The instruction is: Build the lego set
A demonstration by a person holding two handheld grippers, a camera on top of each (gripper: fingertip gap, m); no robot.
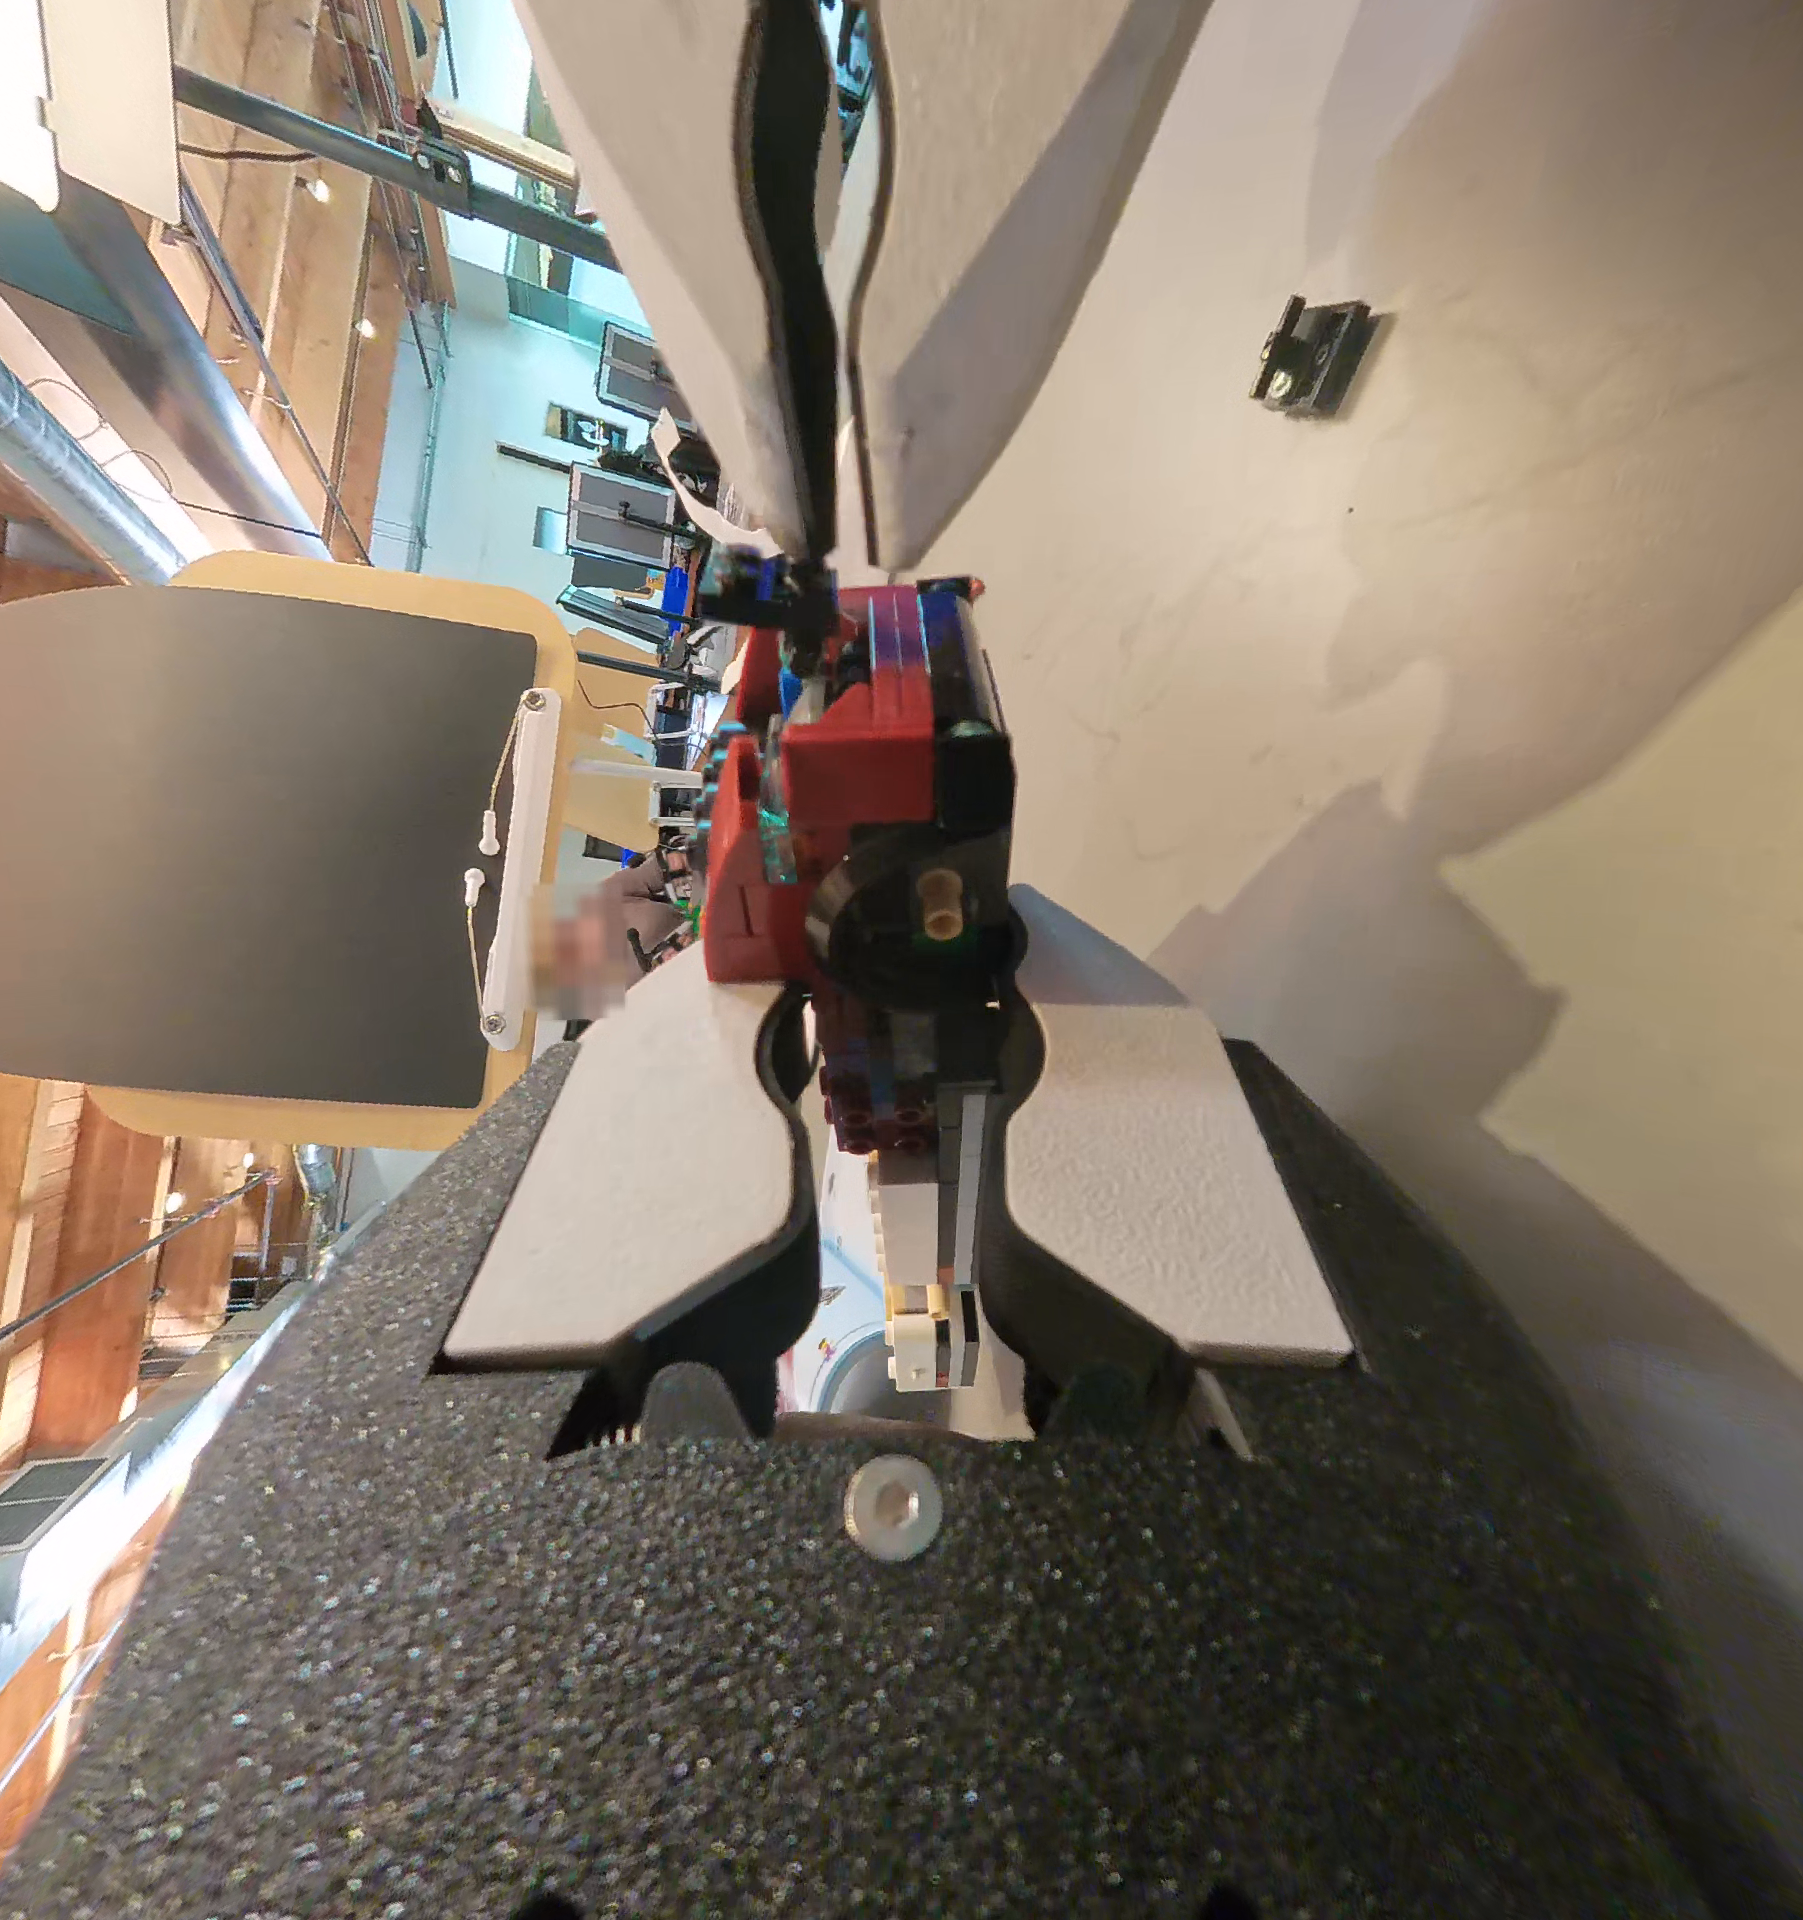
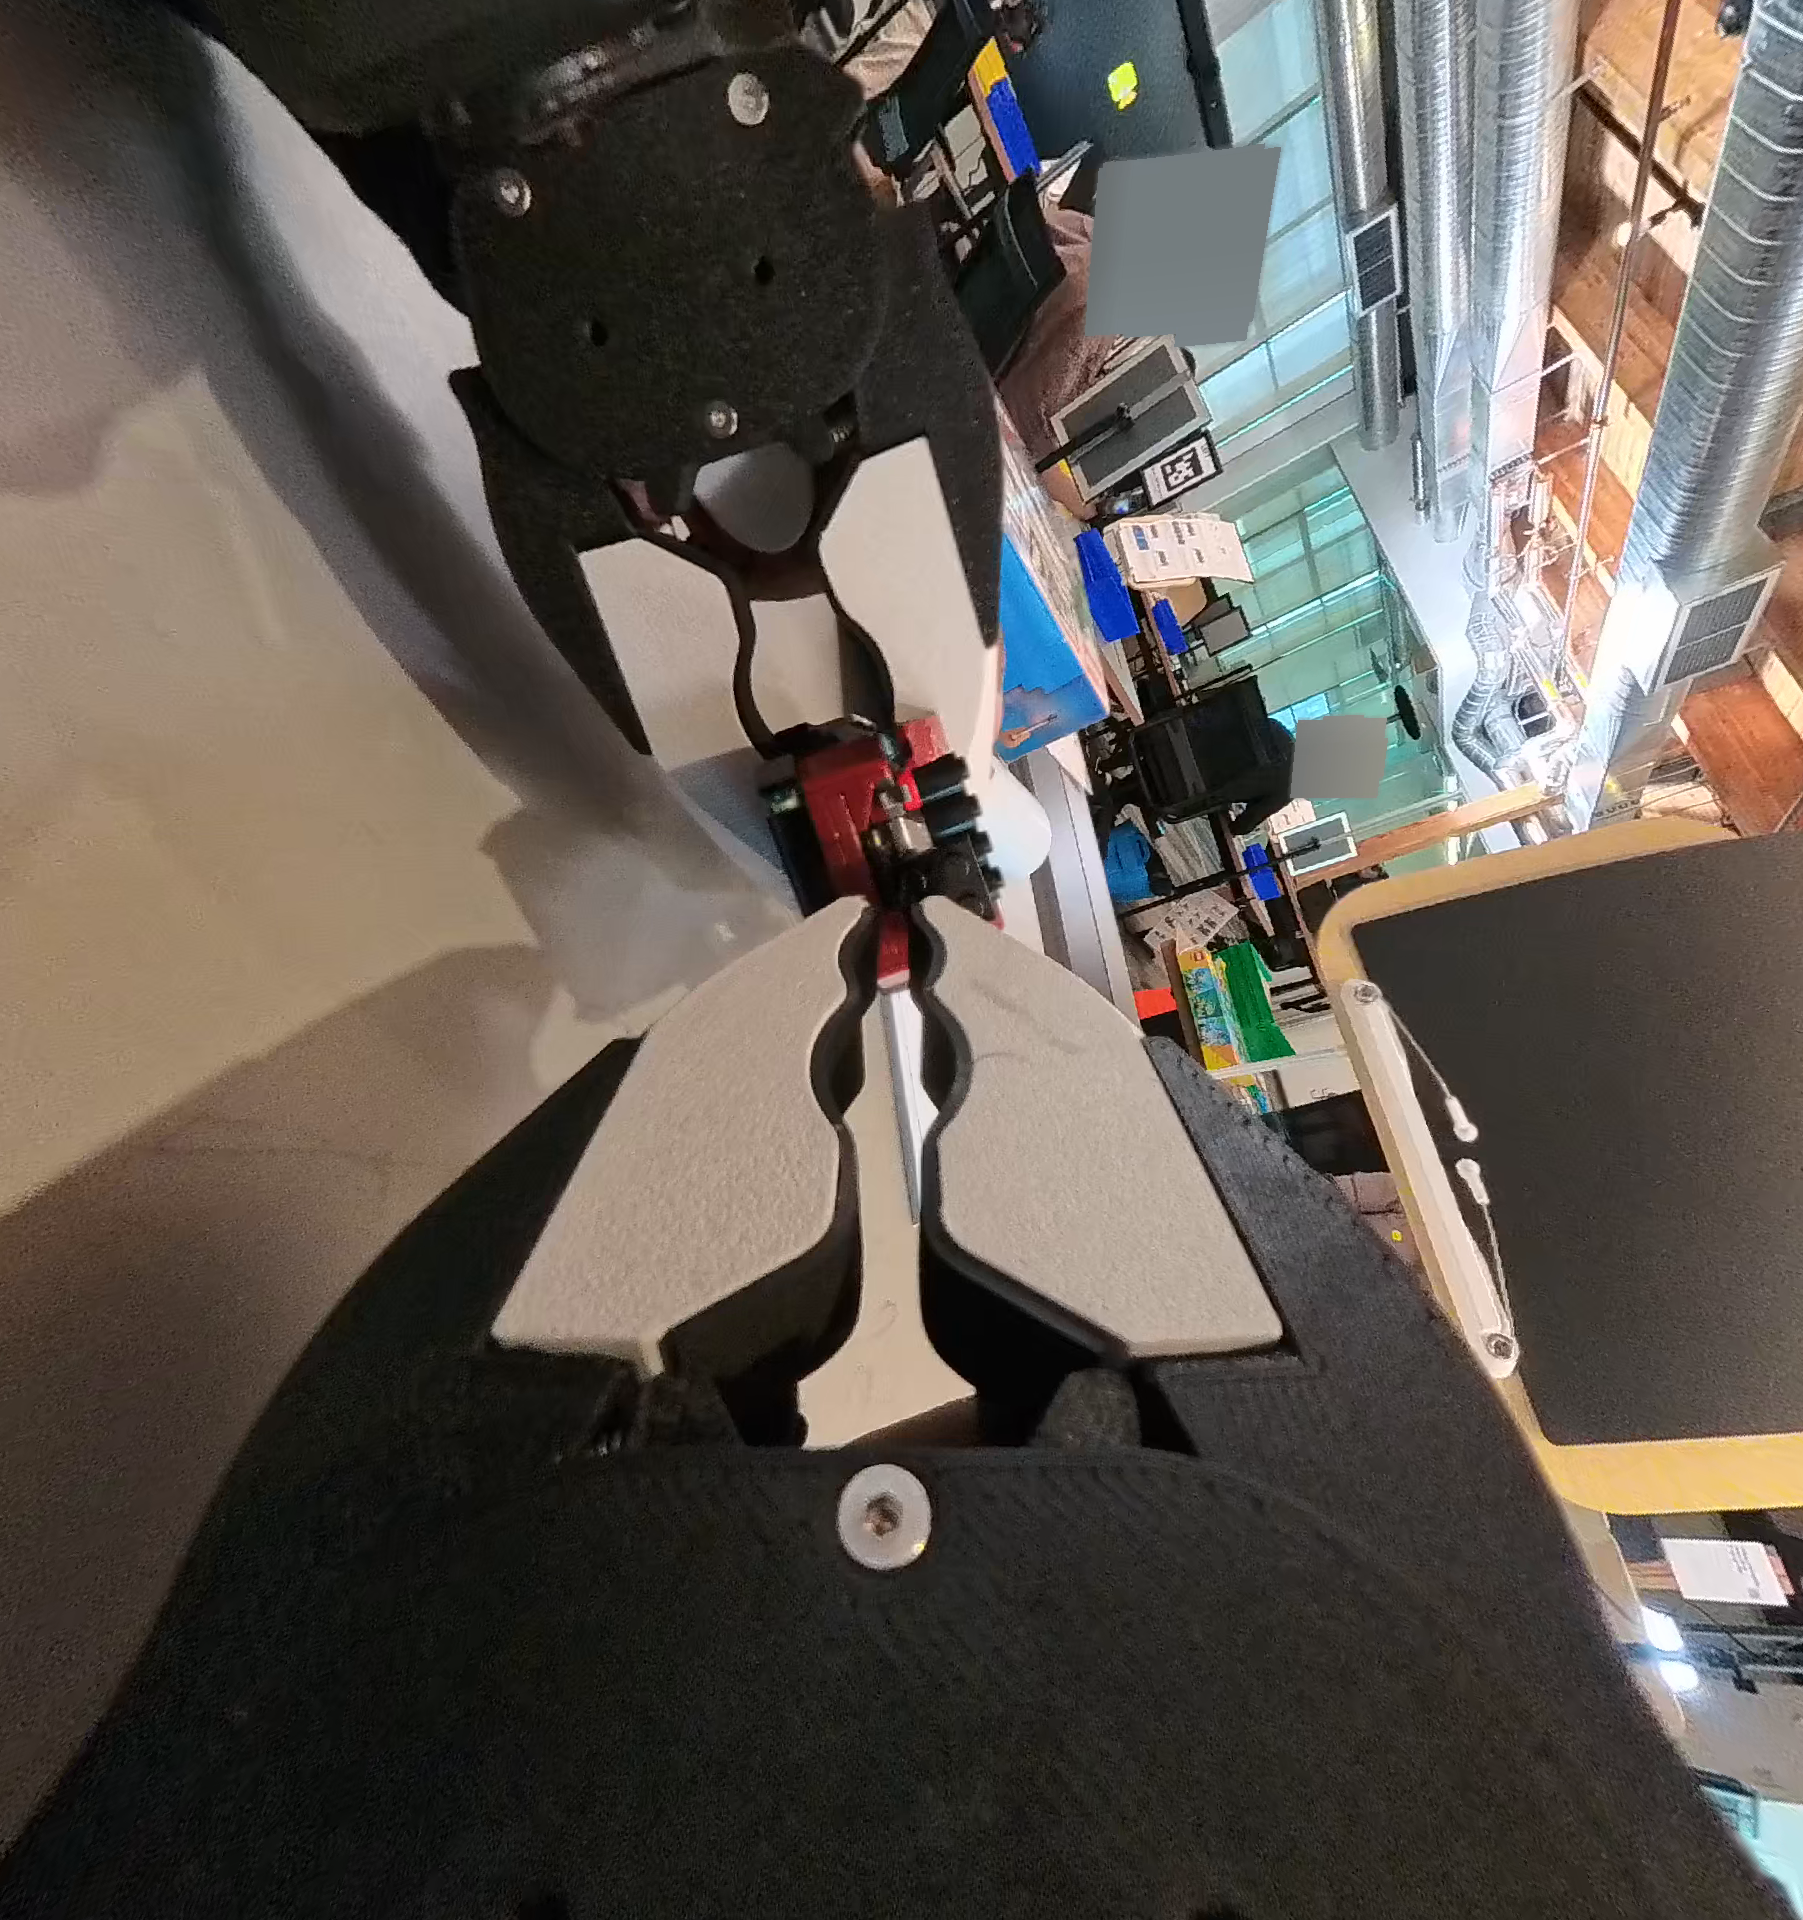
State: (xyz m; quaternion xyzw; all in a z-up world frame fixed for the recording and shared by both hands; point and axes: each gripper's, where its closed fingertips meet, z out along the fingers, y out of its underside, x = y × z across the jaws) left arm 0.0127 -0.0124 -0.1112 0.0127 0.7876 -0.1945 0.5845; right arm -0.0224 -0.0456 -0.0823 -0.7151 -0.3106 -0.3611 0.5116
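Note:
In the left wrist view my left gripper (image 1: pixel 899 971) is shut on a toy brick model (image 1: pixel 866 748). The model is dark red and black, with a black wheel and a tan pin, and its grey and red lower bricks run back between my fingers. My right gripper (image 1: pixel 824 561) comes in from the top of that view, its tips pinched on the model's far end. In the right wrist view my right gripper (image 2: pixel 892 925) is shut on a thin red part (image 2: pixel 892 961) of the model (image 2: pixel 845 821). My left gripper (image 2: pixel 845 732) holds the model from the far side.
A white surface (image 1: pixel 1396 623) lies close beside both grippers, with a small black clip (image 1: pixel 1312 358) on it. A black panel with a light wood rim (image 1: pixel 232 831) stands on the other side and also shows in the right wrist view (image 2: pixel 1624 1122). A blue box (image 2: pixel 1042 665) lies behind.

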